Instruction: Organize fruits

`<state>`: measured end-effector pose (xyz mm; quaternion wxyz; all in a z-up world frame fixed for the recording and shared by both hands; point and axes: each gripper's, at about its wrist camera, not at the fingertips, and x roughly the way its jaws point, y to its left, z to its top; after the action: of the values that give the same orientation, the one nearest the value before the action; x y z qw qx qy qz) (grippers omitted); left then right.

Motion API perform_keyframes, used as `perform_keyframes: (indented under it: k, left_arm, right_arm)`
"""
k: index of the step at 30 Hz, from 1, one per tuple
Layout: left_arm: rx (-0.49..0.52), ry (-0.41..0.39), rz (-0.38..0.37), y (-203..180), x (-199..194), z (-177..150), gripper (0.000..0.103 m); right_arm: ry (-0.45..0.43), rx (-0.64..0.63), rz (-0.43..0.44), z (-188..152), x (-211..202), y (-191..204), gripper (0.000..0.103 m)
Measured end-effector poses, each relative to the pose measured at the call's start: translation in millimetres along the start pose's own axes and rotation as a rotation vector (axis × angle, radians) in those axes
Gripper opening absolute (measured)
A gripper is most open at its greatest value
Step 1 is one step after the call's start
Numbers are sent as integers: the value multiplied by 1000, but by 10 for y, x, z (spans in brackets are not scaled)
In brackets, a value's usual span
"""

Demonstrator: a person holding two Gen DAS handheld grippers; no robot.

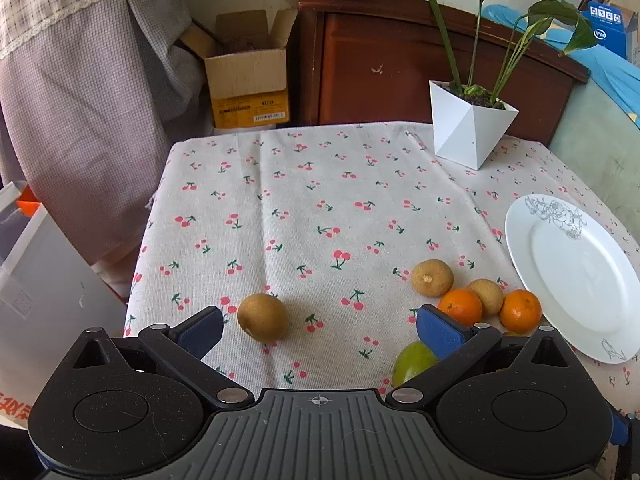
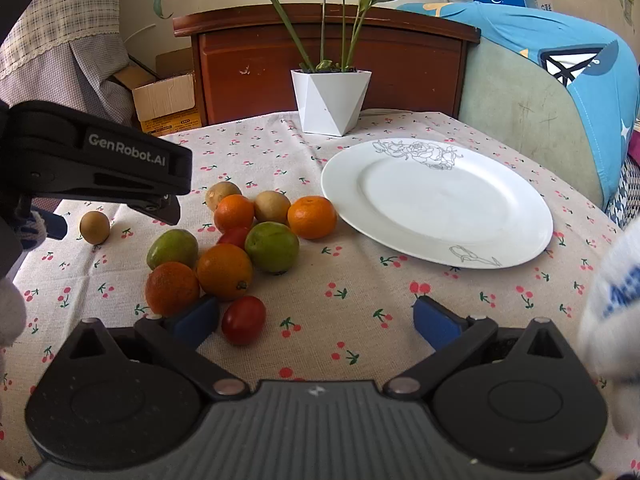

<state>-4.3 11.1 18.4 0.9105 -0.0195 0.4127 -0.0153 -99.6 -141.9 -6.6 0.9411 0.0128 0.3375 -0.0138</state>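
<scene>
A pile of fruit lies on the cherry-print cloth: oranges (image 2: 225, 271), green fruits (image 2: 272, 246), brown fruits (image 2: 272, 206) and a red tomato (image 2: 243, 319). One brown fruit (image 1: 263, 317) lies apart to the left, just ahead of my left gripper (image 1: 320, 328), which is open and holds nothing. My right gripper (image 2: 316, 320) is open too, with the tomato close to its left finger (image 2: 198, 320) and only cloth between the pads. A white plate (image 2: 436, 200) with nothing on it sits right of the pile. The left gripper's body (image 2: 100, 160) shows at the left of the right wrist view.
A white faceted pot with a green plant (image 2: 332, 100) stands at the table's far side. Behind it is a brown wooden cabinet (image 1: 400, 60), with a cardboard box (image 1: 248, 76) to its left. A blue-covered cushion (image 2: 560, 80) borders the table on the right.
</scene>
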Motion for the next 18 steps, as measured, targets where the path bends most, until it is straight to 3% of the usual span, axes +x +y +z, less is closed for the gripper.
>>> perform_keyframes:
  k: [7, 18]
  left_arm:
    - [-15, 69, -5, 9, -95, 35, 103]
    - [5, 37, -23, 18, -451, 99, 103]
  right_arm:
    - [0, 1, 1, 3, -1, 1, 102]
    - [-2, 4, 4, -6, -2, -4, 102]
